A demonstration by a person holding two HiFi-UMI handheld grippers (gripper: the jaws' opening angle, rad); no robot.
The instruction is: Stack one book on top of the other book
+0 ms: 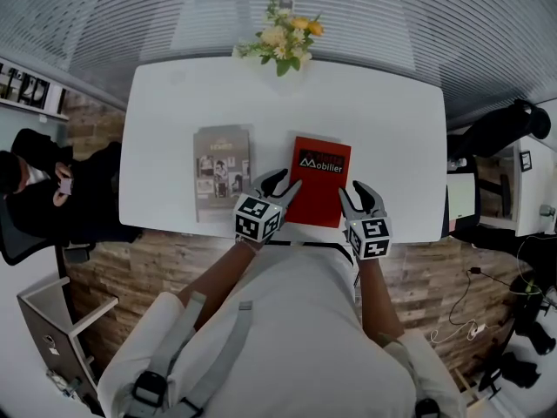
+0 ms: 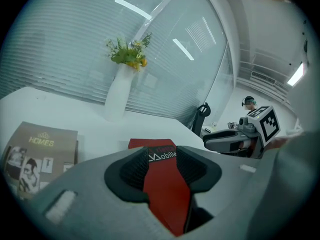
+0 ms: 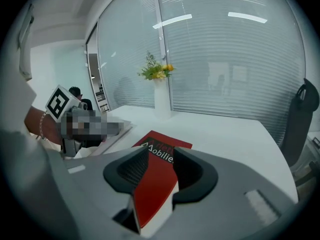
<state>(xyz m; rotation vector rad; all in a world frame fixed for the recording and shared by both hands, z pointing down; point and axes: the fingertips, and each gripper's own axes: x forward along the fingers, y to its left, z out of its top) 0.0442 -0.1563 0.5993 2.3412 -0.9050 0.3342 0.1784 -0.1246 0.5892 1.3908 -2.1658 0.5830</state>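
Observation:
Two books lie side by side on the white table [image 1: 383, 129]. The grey-brown book [image 1: 222, 172] titled HOMES is on the left, and the left gripper view shows it too [image 2: 40, 151]. The red book [image 1: 319, 181] is to its right. My left gripper [image 1: 291, 178] is at the red book's near left corner, jaws open, and the red cover [image 2: 167, 194] shows in the gap between them [image 2: 162, 156]. My right gripper [image 1: 352, 190] is at the near right corner, also open [image 3: 160, 156]. The cover and its white page edge [image 3: 152, 189] lie between the pads, which do not press on them.
A white vase of flowers [image 1: 283, 37] stands at the table's far edge behind the books. A person sits to the left of the table [image 1: 35, 190]. A dark chair [image 1: 505, 129] and a cabinet stand to the right. The table's near edge runs just below the grippers.

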